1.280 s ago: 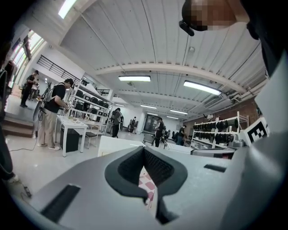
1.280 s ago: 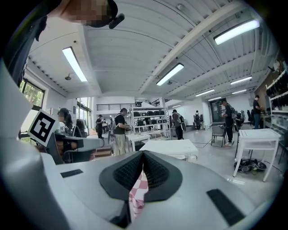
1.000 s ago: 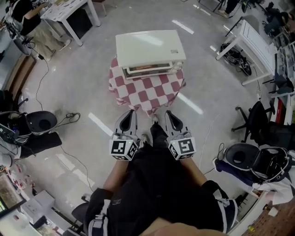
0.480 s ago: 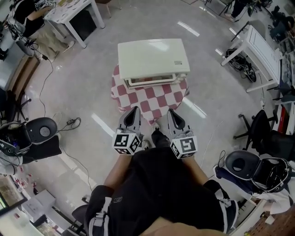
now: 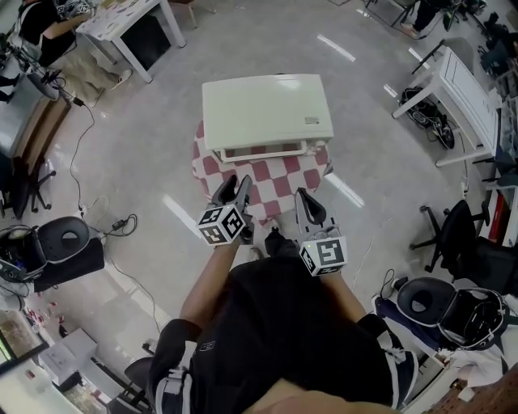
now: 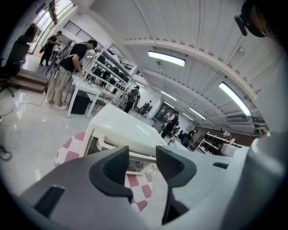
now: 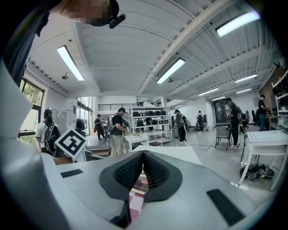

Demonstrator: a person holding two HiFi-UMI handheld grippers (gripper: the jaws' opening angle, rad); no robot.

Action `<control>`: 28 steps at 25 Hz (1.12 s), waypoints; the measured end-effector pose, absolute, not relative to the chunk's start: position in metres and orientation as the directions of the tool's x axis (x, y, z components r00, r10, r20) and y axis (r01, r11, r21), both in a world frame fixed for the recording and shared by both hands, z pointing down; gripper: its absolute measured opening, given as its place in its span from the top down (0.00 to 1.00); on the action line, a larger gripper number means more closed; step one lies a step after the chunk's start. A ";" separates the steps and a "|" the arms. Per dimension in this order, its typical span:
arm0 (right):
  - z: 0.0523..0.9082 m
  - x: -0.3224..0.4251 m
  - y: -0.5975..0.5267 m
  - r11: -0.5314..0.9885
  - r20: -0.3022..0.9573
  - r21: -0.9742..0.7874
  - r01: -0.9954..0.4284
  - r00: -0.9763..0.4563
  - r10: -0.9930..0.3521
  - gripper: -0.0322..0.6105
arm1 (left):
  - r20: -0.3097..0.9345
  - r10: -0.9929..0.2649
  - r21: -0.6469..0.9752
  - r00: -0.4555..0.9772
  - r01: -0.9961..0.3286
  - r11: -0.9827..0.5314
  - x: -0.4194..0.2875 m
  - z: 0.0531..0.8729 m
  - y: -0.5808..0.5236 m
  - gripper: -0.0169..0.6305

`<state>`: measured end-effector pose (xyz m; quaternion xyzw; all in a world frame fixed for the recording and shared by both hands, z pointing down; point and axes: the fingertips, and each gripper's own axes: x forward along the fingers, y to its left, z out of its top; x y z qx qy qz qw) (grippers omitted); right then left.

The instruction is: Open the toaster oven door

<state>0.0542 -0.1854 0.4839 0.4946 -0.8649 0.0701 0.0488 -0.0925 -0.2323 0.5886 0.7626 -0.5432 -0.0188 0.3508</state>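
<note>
Approach to the door. The toaster oven (image 5: 267,111) stands, door shut, on the checked-cloth desk (image 5: 279,179). Our left gripper (image 5: 235,188) hovers near its front, jaws opening with nothing between them. The right gripper (image 5: 304,198) has its jaws pressed together, empty. We should centre the left jaws on the door handle (image 5: 263,152) before closing.

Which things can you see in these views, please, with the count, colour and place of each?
toaster oven: one, cream, on the small table ahead
tablecloth: one, red-and-white checked, under the toaster oven
white tables: two, white, upper left and upper right
office chair: one, black, at the right
left tongs: one, grey, near the cloth's edge, jaws opening, nothing between them
right tongs: one, grey, beside them, shut, empty
</note>
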 end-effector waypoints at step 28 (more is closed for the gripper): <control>0.494 0.068 -0.223 0.504 0.171 -0.082 -0.860 -0.511 -0.842 0.91 | 0.459 -0.796 0.850 0.396 -0.458 0.262 -0.118 0.699 -0.308 0.57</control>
